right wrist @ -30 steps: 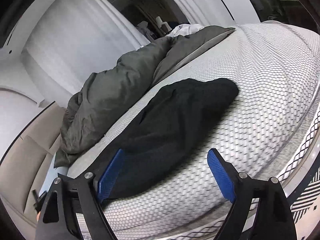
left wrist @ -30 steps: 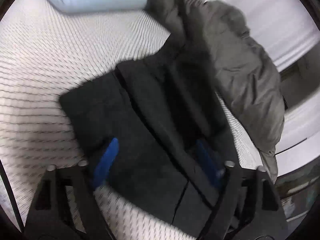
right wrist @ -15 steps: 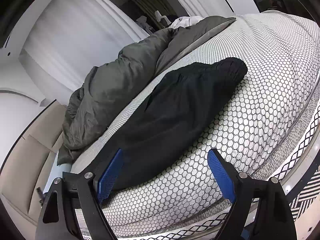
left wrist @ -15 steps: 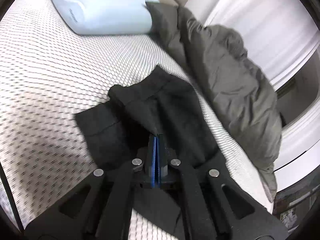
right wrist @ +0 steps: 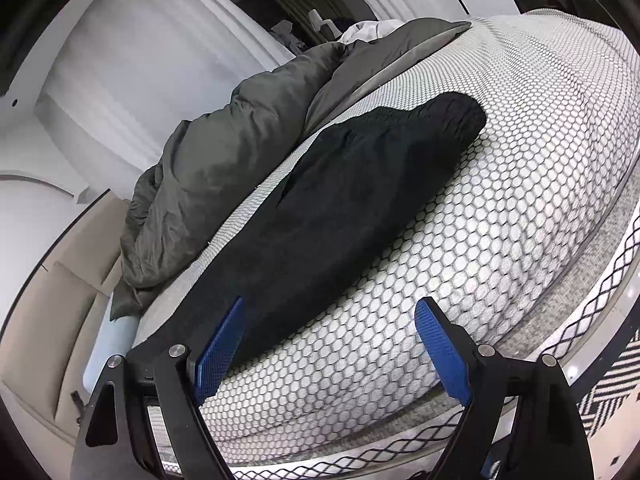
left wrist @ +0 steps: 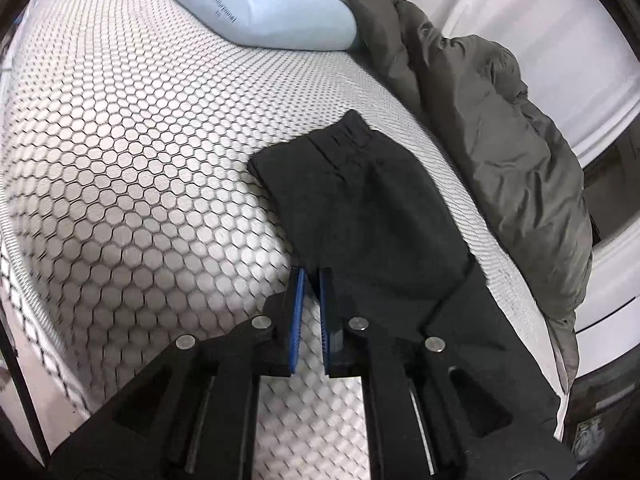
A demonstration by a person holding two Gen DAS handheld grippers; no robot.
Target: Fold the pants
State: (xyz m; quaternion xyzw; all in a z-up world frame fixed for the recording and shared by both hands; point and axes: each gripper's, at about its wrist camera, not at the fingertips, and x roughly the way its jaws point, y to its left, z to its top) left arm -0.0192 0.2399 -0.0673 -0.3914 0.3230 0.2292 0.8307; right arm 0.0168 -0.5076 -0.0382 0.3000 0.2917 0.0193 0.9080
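Note:
Black pants [left wrist: 372, 216] lie flat along the honeycomb-patterned mattress [left wrist: 132, 168], waistband at the far end. My left gripper [left wrist: 312, 276] rests at their near left edge. Its jaws are opening: a narrow slit shows between the blue pads [left wrist: 297, 320], with dark cloth at the tips and mattress showing through lower down. In the right wrist view the pants [right wrist: 360, 192] stretch away from me. There my right gripper [right wrist: 328, 316] stands wide open over the near end, its left pad [right wrist: 220, 352] above the cloth and its right pad [right wrist: 440, 352] above bare mattress.
A crumpled grey duvet [left wrist: 500, 128] lies along the far side of the pants, also the grey duvet [right wrist: 224, 160] in the right wrist view. A pale blue pillow [left wrist: 272, 4] sits at the head of the bed. White wall panels stand behind. The mattress edge [right wrist: 580, 288] drops off on the right.
The left gripper shut over the pants, drew back toward their near edge, and now shows a slit between its pads. The pants look narrower and smoother. The right gripper sank slightly, still open.

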